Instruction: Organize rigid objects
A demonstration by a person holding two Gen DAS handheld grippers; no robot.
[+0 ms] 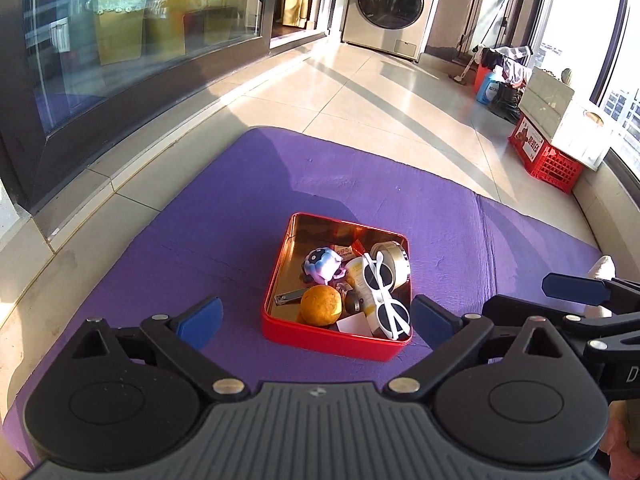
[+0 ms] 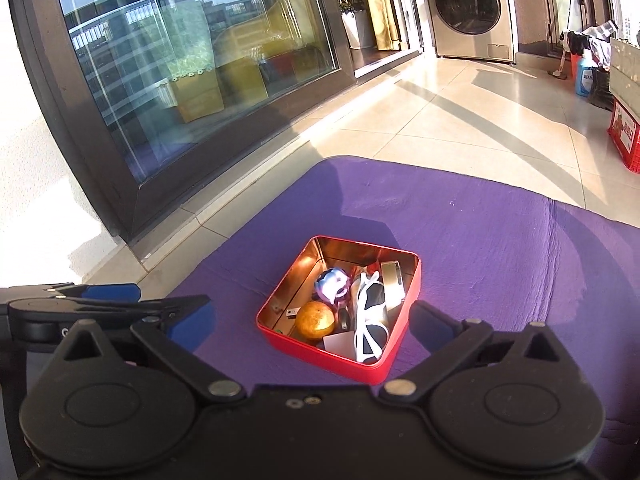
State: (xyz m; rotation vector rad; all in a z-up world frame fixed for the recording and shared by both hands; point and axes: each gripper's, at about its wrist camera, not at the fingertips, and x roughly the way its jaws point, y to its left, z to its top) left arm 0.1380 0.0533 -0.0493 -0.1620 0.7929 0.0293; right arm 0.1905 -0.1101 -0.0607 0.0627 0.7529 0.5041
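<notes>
Left wrist view: a red tin with a shiny metal inside sits on a purple mat spread over a tiled floor. The left claw hovers over the tin's near wall, spread wide and holding nothing, its blue pads on either side of the tin. Inside the tin, white sunglasses with dark lenses lie along the right wall. An orange rests at the near wall, with a metal nail clipper just to its left. A small blue and pink toy sits in the middle, and a round metal can fills the far right corner. The right claw shows to the right of the tin (only one blue pad is plain). A washing machine stands well beyond the tin.

Right wrist view: the same red tin lies on the mat. The right claw is released and empty, one finger on each side of the tin's near corner. The sunglasses, orange and toy lie inside. The left claw appears left of the tin.
</notes>
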